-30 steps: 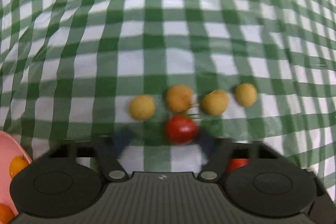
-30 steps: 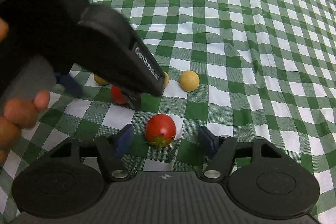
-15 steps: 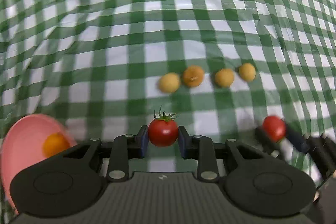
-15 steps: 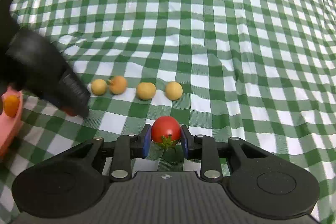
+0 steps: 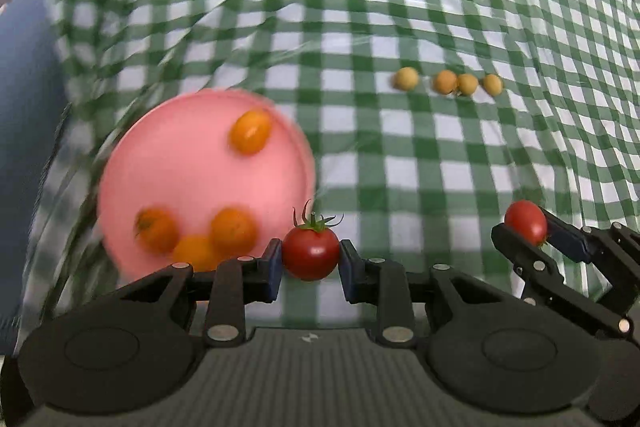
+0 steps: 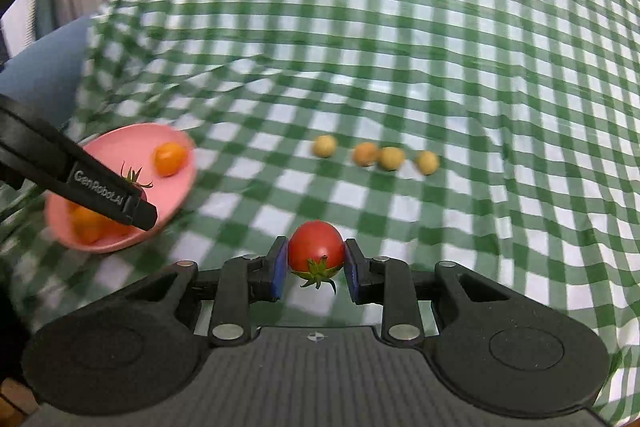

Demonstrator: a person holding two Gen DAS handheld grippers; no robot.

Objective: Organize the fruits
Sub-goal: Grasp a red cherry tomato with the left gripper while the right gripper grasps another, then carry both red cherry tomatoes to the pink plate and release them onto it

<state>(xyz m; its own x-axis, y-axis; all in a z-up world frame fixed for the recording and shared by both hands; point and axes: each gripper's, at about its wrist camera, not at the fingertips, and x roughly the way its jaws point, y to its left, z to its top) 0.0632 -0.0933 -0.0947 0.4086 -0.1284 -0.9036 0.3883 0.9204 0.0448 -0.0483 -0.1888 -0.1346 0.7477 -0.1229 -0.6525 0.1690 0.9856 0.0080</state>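
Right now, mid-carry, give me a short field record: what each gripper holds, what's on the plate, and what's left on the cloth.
left gripper: shut on a red cherry tomato, calyx up
right gripper: shut on a second red cherry tomato, calyx toward the camera
pink plate: four orange cherry tomatoes, no red ones
checked tablecloth: four small tan round fruits in a row, off the plate
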